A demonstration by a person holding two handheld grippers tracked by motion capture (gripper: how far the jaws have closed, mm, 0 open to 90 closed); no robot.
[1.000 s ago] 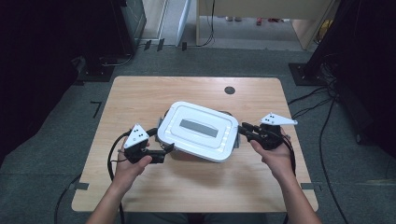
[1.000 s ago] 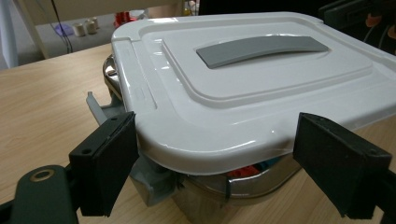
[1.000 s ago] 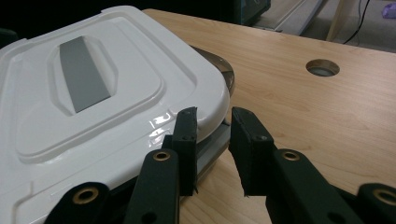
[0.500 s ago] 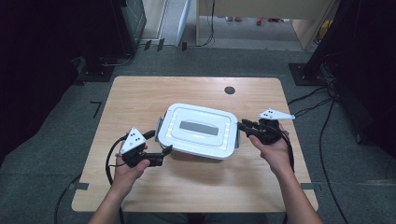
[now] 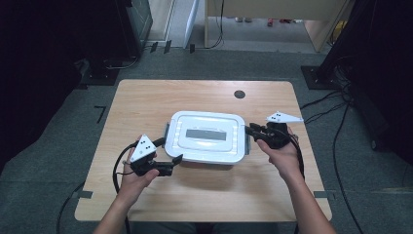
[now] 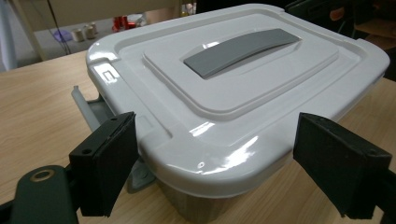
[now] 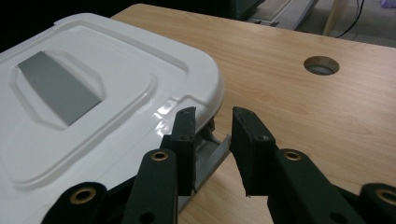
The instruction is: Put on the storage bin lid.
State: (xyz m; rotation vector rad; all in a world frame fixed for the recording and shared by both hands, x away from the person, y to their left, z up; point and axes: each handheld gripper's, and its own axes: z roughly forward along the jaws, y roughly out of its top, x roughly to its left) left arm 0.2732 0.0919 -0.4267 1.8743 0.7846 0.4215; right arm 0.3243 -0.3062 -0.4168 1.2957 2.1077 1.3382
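Right gripper (image 7: 212,135), jaws narrowly apart, straddles the grey latch (image 7: 210,156) at frame centre; pinch squarely before lifting. Left gripper (image 6: 224,172) gapes wide around the box (image 6: 243,93) corner.

We see the box (image 5: 207,137) in the middle of the table (image 5: 146,102), its lid (image 6: 243,93) on it and a handle (image 6: 240,50) lying in the lid's middle. The left gripper (image 5: 170,165) sits at the box's near left corner, the right gripper (image 5: 249,130) at its right side by the latch (image 7: 210,156). A hole (image 5: 239,94) lies behind the box.
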